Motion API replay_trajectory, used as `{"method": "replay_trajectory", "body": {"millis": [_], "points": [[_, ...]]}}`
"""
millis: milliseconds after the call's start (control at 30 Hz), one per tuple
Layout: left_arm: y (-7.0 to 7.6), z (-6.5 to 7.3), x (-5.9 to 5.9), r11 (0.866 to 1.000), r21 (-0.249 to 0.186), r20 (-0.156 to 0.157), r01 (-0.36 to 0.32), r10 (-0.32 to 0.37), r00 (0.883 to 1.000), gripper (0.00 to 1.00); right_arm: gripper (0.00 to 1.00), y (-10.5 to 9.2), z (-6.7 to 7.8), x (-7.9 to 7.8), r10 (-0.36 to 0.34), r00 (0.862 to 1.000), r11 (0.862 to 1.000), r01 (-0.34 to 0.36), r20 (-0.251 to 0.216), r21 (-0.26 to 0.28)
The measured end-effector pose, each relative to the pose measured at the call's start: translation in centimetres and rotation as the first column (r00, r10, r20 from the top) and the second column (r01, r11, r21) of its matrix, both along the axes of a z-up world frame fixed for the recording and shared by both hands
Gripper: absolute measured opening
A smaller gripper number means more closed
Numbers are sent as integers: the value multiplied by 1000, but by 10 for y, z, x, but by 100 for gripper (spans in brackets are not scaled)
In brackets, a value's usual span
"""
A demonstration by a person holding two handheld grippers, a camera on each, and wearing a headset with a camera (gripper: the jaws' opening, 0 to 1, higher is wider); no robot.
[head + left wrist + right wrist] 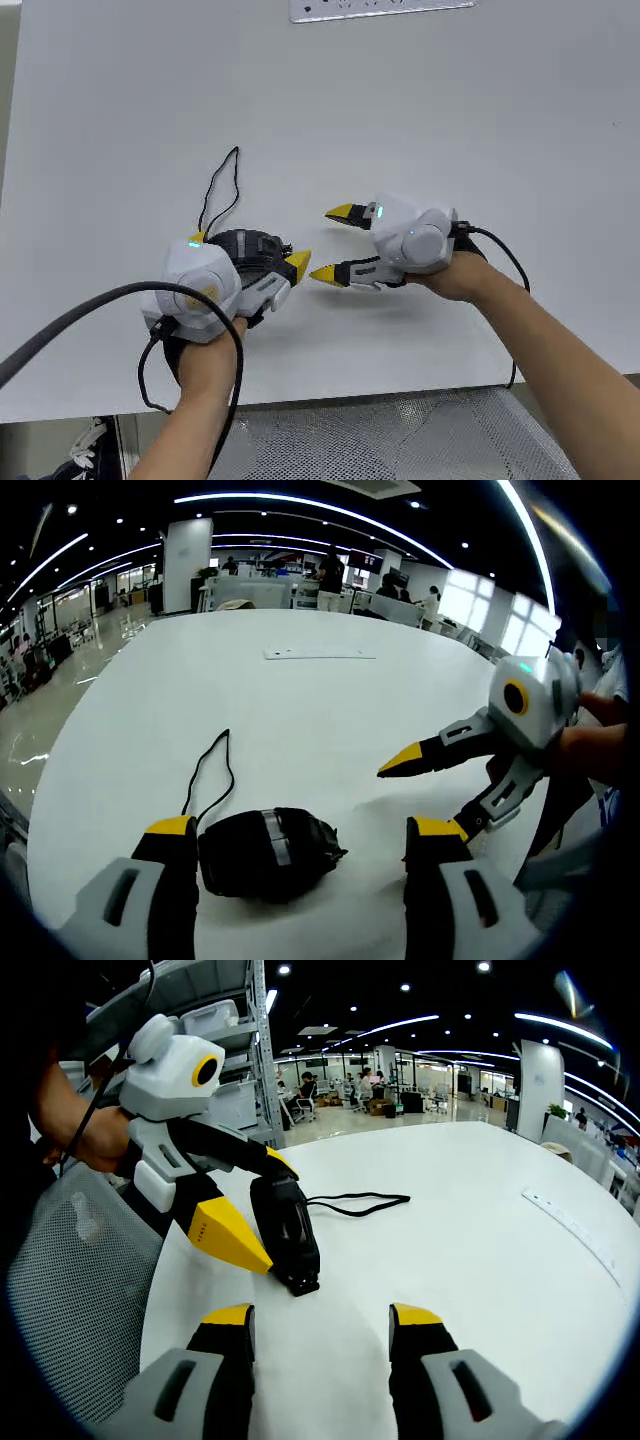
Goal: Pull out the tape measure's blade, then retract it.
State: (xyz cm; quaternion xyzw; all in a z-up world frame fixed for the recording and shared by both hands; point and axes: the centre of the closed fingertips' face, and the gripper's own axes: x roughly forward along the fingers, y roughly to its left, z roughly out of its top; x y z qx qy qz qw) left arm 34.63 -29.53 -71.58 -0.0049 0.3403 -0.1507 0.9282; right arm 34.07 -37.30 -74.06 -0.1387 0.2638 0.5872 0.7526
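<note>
The tape measure (268, 852), a rounded black case with a rubbery ribbed shell and a grey band across it, lay on its side on the smooth white tabletop (450, 120), near its front edge. No blade stood out of the case.

Nearest in the head view, a grey mesh surface (400, 440) ran below the table's edge, and a thick black cable (60, 330) curved up to the left hand.

The left gripper (303, 827), white moulded plastic with black jaws ending in yellow wedge tips, stood with its jaws spread on either side of the case. One jaw was close against the case, though contact could not be told; the other was clearly apart from it.

Just beside it, the right gripper (320, 1315) pointed at the case's end with its jaws parted and nothing between them, its tips near the left gripper's yellow tip.

Beyond the case a thin black wrist cord (220, 190) trailed away in a narrow loop. At the far edge lay a flat, pale strip (375, 8).
</note>
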Motion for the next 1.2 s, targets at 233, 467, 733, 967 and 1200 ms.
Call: {"method": "replay_trajectory", "body": {"millis": [233,467,733,967,1200], "points": [[0,2,-5,995,-9,-3,95,-95,995,84,61,-16,11,0,-72,997,997,72,0,14],[12,-2,-14,984,10,-10,177,-177,984,86,69,-35,23,-4,-143,990,989,143,-5,30],[34,0,-24,976,-3,1,220,-220,976,89,76,-59,34,-17,-190,982,981,190,6,35],[52,1,-32,970,24,13,240,-241,970,92,81,-78,38,-32,-223,975,974,223,8,51],[66,9,-44,953,32,42,301,-302,952,97,87,-96,44,-42,-244,970,968,244,-1,63]]}}
